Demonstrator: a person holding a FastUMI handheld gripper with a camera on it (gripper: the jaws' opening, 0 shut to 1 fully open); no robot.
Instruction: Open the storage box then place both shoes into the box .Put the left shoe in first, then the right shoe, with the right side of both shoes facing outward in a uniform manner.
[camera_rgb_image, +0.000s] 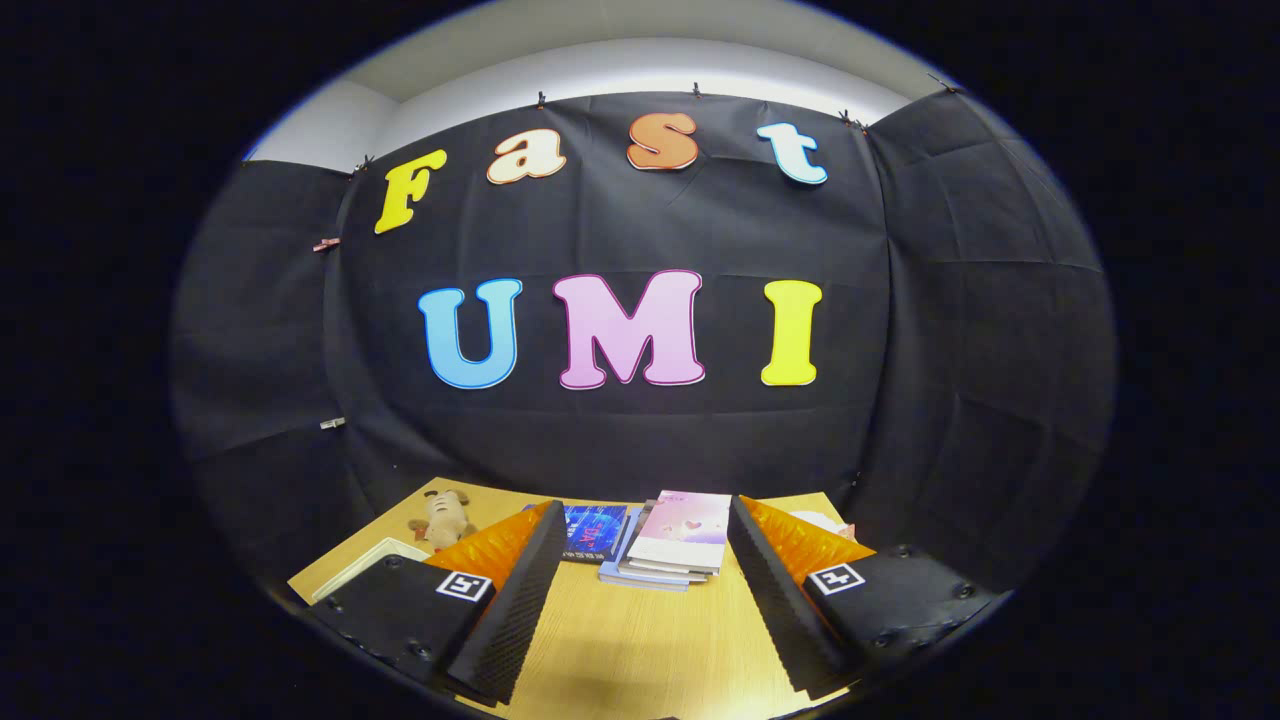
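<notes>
My gripper (645, 515) stands open above a light wooden table (640, 650), with nothing between its fingers. The two fingers (520, 590) are spread wide, and bare tabletop lies between them. I cannot make out a storage box or shoes among the things on the table.
A stack of books (680, 545) lies at the far side of the table, just beyond the fingertips, with a dark blue book (595, 530) beside it. A small plush toy (443, 517) sits at the far left corner. A white flat object (365, 565) lies left of the left finger. The black booth wall rises right behind the table.
</notes>
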